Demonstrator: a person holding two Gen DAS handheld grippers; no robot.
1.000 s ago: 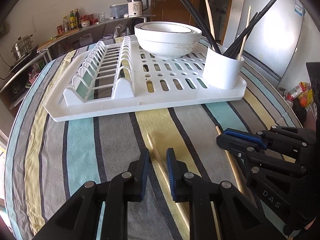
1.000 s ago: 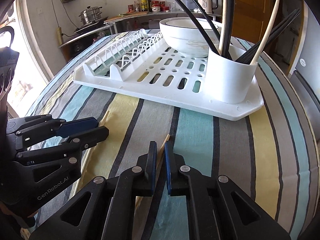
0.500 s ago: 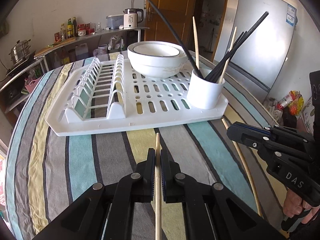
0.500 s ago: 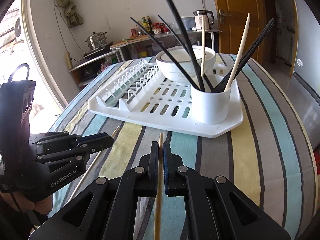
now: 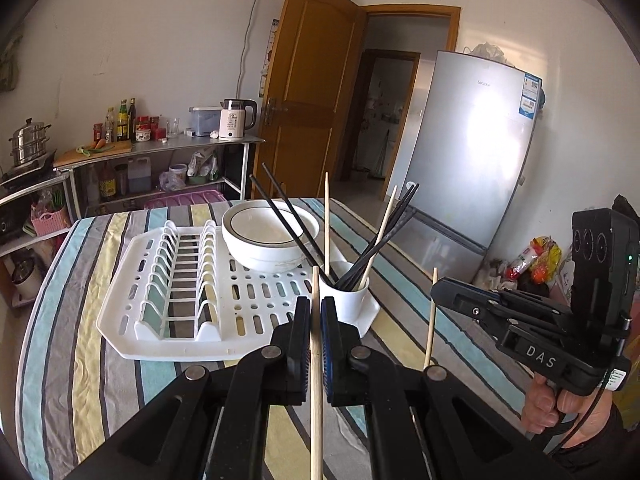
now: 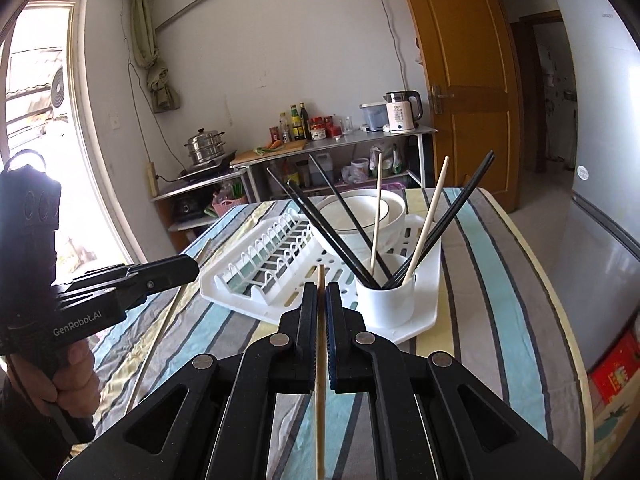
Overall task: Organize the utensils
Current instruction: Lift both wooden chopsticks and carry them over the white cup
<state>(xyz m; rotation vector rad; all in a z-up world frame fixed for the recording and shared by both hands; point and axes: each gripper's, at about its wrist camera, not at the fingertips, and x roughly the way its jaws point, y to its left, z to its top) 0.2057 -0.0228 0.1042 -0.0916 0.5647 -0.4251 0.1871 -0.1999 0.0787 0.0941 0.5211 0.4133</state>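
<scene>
Wooden chopsticks sit in both your grips, one each. Your left gripper (image 5: 315, 322) has its fingers pinched nearly together on a pale wooden chopstick (image 5: 316, 380) that runs between them, its tip poking out just past the fingertips. Your right gripper (image 6: 320, 306) is clamped the same way on a second wooden chopstick (image 6: 320, 380). Both are lifted clear of the cloth, so the carry looks like the step in hand.

Ahead of the left fingers and a little to the right stands the white utensil cup (image 5: 344, 300); from the right fingers it is also ahead and to the right (image 6: 385, 300). It already bristles with black and wooden chopsticks, so you will probably need to tip each stick upright and thread it into a gap without knocking the rest.

The cup sits on a corner of a white dish rack (image 5: 168, 332) with white bowls (image 5: 270, 240) behind, on a striped tablecloth (image 5: 80, 352). Beyond: a metal shelf with an electric kettle (image 5: 236, 120), a brown door (image 5: 308, 84), a silver fridge (image 5: 472, 152).
</scene>
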